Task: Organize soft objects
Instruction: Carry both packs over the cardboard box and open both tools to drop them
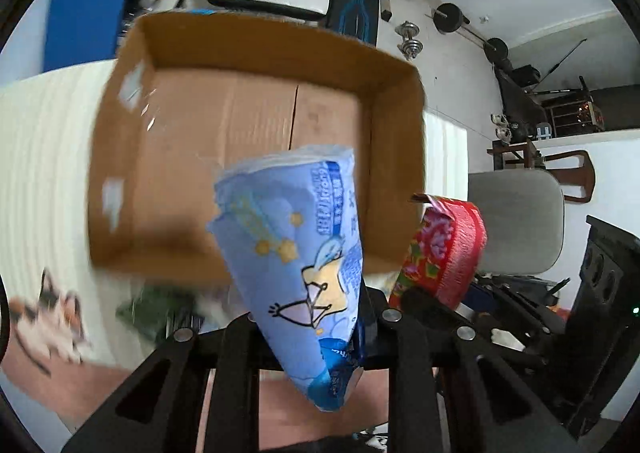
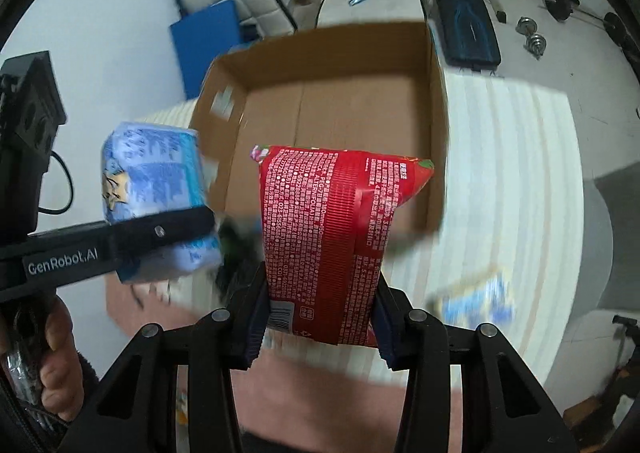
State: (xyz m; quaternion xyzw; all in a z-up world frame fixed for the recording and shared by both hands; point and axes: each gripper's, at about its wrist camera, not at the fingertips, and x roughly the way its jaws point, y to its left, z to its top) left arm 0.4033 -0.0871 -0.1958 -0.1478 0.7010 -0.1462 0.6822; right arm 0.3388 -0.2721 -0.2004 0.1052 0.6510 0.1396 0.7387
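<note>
The room is serving as a home gym: a white wall and pale floor are filling the upper right of the left wrist view, with barbell plates (image 1: 452, 17) and a dumbbell (image 1: 410, 40) lying there, and a black padded bench (image 2: 466, 29) is standing at the upper right of the right wrist view. A blue mat (image 2: 208, 41) is leaning against the wall at upper left.

The desk (image 2: 512, 157) is carrying a pale, ribbed covering and is occupying the centre and right of the right wrist view. A grey upholstered chair (image 1: 520, 221) is standing at the right of the left wrist view.

An open corrugated cardboard box (image 1: 256, 113) is resting on the desk in the frame centre, brown, rectangular, its inside bare.

The left tool (image 1: 320, 333) is clamping a blue tissue pack (image 1: 296, 245), soft plastic wrap printed with a cartoon figure and stars, held in front of the box's near wall.

The right tool (image 2: 320, 317) is gripping a red tissue pack (image 2: 332, 229), glossy wrap with white print, pinched at its lower end, in front of the box opening.

Both packs are partly blocking the view of the box. Another small blue item (image 2: 476, 301), blurred, is lying on the desk at lower right.
</note>
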